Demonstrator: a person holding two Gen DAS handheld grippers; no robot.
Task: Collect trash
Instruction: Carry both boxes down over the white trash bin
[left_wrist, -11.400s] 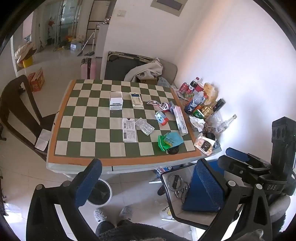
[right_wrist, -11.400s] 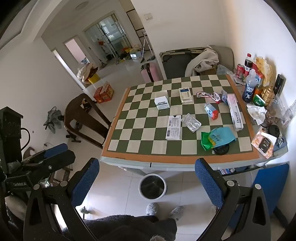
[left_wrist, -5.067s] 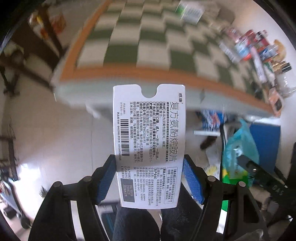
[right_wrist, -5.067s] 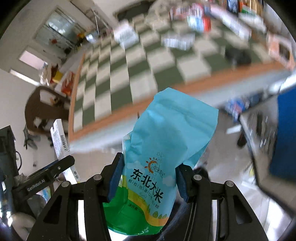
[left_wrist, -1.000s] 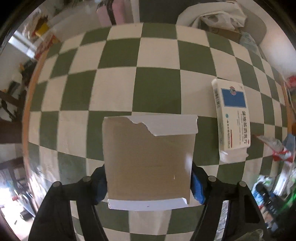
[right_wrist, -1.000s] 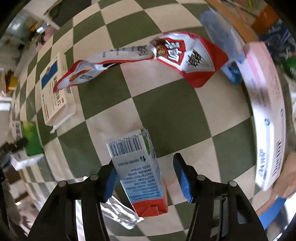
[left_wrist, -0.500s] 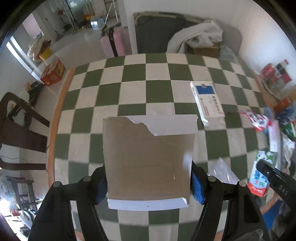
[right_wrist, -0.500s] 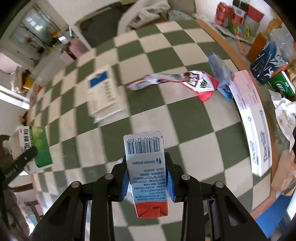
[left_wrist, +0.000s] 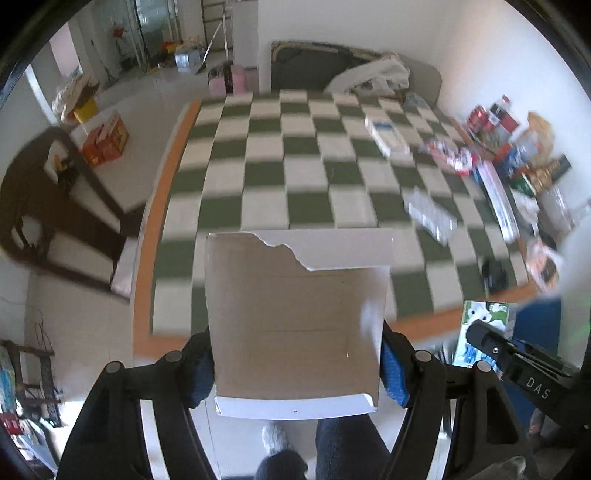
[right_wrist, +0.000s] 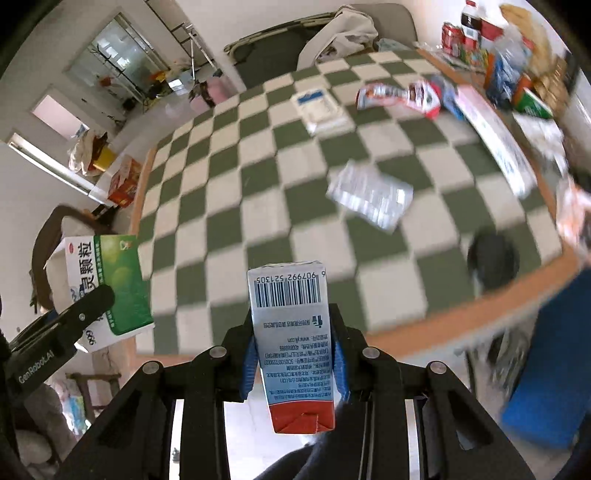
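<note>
Your left hand-held gripper (left_wrist: 295, 363) clamps the torn box (left_wrist: 295, 317) and your right hand-held gripper (right_wrist: 294, 363) the small carton (right_wrist: 291, 343) — both held clear of the counter (right_wrist: 461, 325) — so next carry them to the bin, unseen here, and release.

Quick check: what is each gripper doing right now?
Left gripper: shut on the torn white box.
Right gripper: shut on the small barcode carton.
</note>
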